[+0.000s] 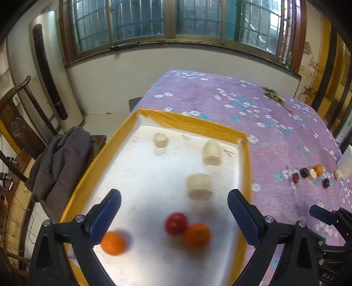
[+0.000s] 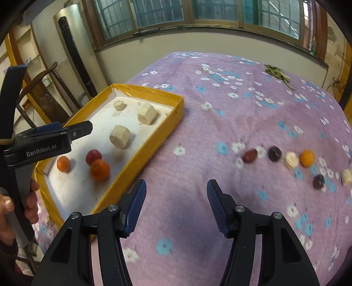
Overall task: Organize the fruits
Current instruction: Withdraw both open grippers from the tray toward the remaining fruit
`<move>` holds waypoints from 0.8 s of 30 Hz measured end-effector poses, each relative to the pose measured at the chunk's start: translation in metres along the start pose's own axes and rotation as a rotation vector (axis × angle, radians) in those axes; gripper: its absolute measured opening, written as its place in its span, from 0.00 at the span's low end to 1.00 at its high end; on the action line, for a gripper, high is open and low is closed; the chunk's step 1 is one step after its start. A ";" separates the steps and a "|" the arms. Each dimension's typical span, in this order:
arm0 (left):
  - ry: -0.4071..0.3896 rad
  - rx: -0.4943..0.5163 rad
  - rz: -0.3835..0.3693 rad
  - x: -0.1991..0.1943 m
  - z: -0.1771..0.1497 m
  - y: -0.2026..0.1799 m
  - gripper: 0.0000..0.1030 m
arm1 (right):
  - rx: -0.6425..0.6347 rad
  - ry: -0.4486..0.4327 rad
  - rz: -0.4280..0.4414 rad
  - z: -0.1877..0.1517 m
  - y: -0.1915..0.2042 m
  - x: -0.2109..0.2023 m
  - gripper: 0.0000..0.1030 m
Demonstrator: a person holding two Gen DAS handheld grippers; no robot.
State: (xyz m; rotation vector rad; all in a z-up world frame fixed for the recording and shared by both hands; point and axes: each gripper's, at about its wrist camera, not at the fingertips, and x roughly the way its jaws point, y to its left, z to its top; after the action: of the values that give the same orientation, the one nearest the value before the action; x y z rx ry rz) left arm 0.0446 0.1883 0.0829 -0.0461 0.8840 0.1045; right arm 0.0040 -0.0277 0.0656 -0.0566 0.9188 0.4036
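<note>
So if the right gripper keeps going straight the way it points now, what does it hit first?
Probably just the purple tablecloth: the open right gripper points at bare cloth between the yellow tray and the loose fruits, though depth is unclear.

Light source: you have daylight from the window ahead, cool and fairly dim indoors.
Glare: the tray floor reads washed-out white in your left wrist view.
Shadows: soft patches sit beneath the left gripper and the right gripper.
Blur: your tray contents and the tablecloth flowers smear (motion, mostly).
Distortion: strong fisheye bending; dark vignette fills your corners.
</note>
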 end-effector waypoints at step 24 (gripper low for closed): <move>0.109 0.224 -0.107 0.004 -0.037 -0.168 0.99 | 0.274 -0.065 -0.196 -0.040 -0.212 -0.043 0.71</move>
State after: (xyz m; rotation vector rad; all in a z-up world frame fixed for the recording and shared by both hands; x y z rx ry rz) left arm 0.0371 0.0190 0.0561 0.1111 0.9958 -0.0977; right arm 0.0273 -0.2463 0.0483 0.1159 0.8878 0.0955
